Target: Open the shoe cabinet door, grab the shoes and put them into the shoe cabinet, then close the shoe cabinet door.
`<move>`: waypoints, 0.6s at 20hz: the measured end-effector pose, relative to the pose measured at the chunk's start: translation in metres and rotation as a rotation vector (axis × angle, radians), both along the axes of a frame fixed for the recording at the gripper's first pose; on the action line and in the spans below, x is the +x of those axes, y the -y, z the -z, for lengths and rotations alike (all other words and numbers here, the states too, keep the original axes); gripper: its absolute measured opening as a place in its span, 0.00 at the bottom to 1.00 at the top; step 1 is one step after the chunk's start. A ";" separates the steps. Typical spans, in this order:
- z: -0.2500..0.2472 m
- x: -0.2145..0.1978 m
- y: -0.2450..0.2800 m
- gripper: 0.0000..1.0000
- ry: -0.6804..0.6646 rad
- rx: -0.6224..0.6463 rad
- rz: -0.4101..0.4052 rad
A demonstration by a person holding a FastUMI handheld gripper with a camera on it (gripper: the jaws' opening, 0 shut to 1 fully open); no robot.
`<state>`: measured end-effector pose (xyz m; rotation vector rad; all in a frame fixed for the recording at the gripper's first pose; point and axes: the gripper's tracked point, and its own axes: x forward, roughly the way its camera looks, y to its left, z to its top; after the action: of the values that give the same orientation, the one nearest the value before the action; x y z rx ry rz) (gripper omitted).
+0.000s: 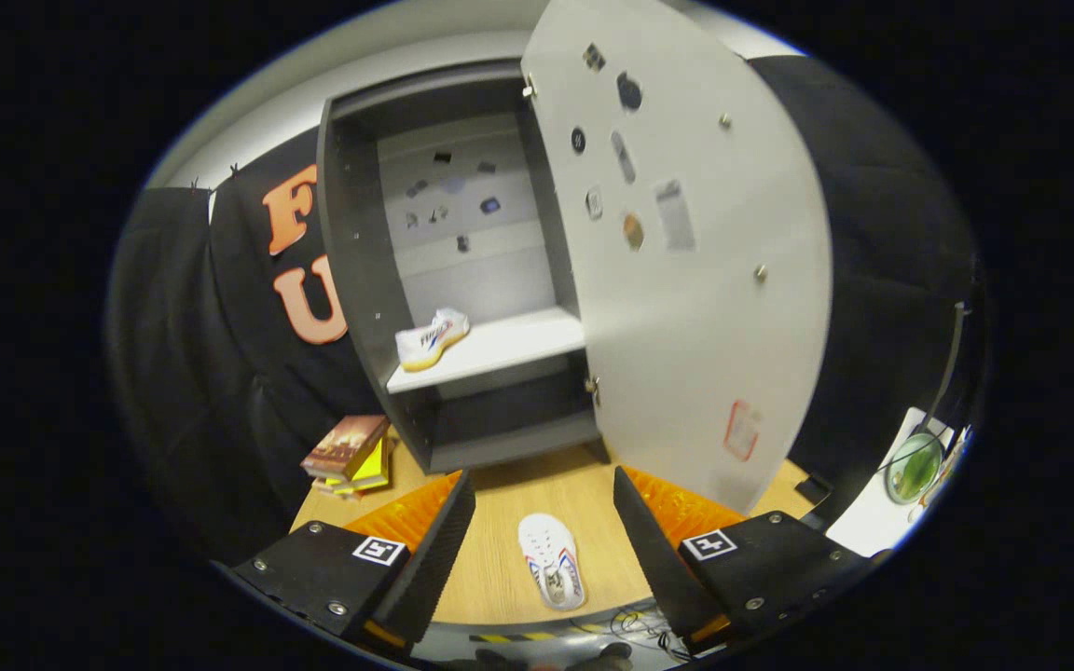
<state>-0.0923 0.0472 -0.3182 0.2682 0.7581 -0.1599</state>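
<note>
Gripper (pixel 544 494) fingers spread apart, holding nothing. Shoe (pixel 551 561) lies on the table (pixel 500 559) between them. Beyond, the cabinet (pixel 360 280) stands with its door (pixel 695 280) open, another shoe (pixel 432 338) on its shelf (pixel 518 345).

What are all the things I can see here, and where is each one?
Cabinet: one, dark grey with pale inside, standing on the table, open.
Door: one, light grey, swung open to the right, small stickers on it.
Shelf: one, white, midway up inside the cabinet.
Shoe on shelf: one, white with coloured trim, at the shelf's left front.
Shoe on table: one, white with coloured trim, lying between the tool's fingers, untouched.
Books: small stack, brown and yellow, left of the cabinet's foot.
Table: one, light wood.
Round green item: one, far right; too small to identify.
Tool: one, fingers spread wide, holding nothing.
</note>
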 end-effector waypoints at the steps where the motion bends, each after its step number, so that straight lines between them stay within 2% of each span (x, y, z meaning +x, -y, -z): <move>1: 0.020 -0.005 -0.005 0.94 -0.037 0.018 -0.018; 7: 0.138 -0.040 -0.042 0.94 -0.272 0.103 -0.114; 12: 0.203 -0.055 -0.055 0.90 -0.379 0.088 -0.191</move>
<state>-0.1477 0.1027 -0.5208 0.2502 1.1635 0.0058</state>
